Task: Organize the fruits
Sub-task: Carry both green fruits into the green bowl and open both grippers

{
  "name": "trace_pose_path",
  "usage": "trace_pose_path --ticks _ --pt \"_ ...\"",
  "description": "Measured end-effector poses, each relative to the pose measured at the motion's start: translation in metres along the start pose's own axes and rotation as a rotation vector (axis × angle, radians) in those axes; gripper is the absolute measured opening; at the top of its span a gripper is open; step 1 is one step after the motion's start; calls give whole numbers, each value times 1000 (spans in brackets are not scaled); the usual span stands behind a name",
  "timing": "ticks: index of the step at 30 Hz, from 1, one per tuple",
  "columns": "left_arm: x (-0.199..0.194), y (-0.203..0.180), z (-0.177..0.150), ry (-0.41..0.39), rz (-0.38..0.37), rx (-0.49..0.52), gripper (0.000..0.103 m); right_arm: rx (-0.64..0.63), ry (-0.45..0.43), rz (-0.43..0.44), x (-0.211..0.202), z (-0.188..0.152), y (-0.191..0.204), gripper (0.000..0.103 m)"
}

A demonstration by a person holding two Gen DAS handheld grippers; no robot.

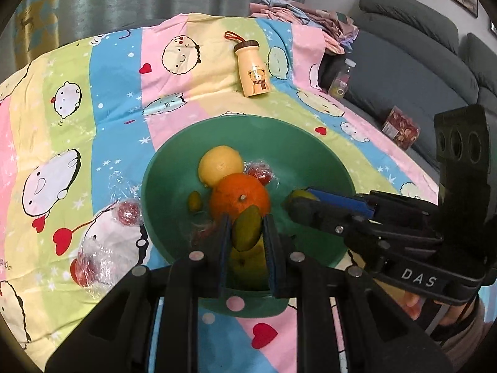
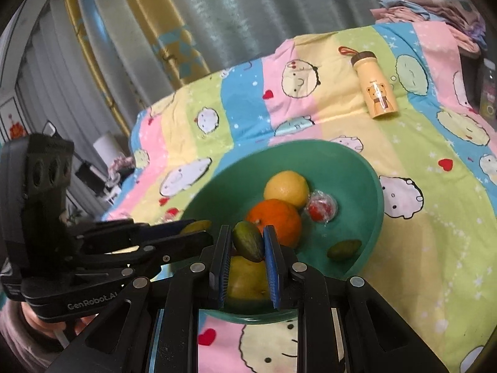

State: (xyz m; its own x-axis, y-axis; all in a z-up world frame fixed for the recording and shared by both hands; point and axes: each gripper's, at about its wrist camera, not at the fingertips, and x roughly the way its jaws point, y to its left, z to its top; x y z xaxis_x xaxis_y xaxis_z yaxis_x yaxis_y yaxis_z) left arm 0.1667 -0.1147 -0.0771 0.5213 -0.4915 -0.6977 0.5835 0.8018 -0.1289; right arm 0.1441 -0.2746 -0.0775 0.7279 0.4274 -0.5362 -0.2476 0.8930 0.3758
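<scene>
Green plastic, the bowl (image 1: 310, 143) stands on a striped cartoon sheet and holds a lemon (image 1: 220, 164), an orange (image 1: 239, 199) and a wrapped red fruit (image 1: 262, 174). Over the bowl, the left tool (image 1: 247, 233) pinches a small green fruit (image 1: 247, 228). The right tool (image 2: 247, 242) pinches another green fruit (image 2: 248, 244). Two wrapped fruits (image 1: 129, 213), perhaps red ones, lie on the sheet beside the bowl.

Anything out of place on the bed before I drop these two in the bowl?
Yes. Two plastic-wrapped red fruits lie on the bedsheet left of the green bowl, not in it. The bear-print bottle stands tilted on the soft bedding behind the bowl. Nothing looks spilled or damaged.
</scene>
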Motion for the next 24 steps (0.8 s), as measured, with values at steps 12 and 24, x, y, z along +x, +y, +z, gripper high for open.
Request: trace_pose_path --ticks 12,24 --pt "13 0 1 45 33 -5 20 16 1 -24 -1 0 -5 22" --pt "5 7 4 10 34 -44 52 77 -33 -45 -8 2 -15 41"
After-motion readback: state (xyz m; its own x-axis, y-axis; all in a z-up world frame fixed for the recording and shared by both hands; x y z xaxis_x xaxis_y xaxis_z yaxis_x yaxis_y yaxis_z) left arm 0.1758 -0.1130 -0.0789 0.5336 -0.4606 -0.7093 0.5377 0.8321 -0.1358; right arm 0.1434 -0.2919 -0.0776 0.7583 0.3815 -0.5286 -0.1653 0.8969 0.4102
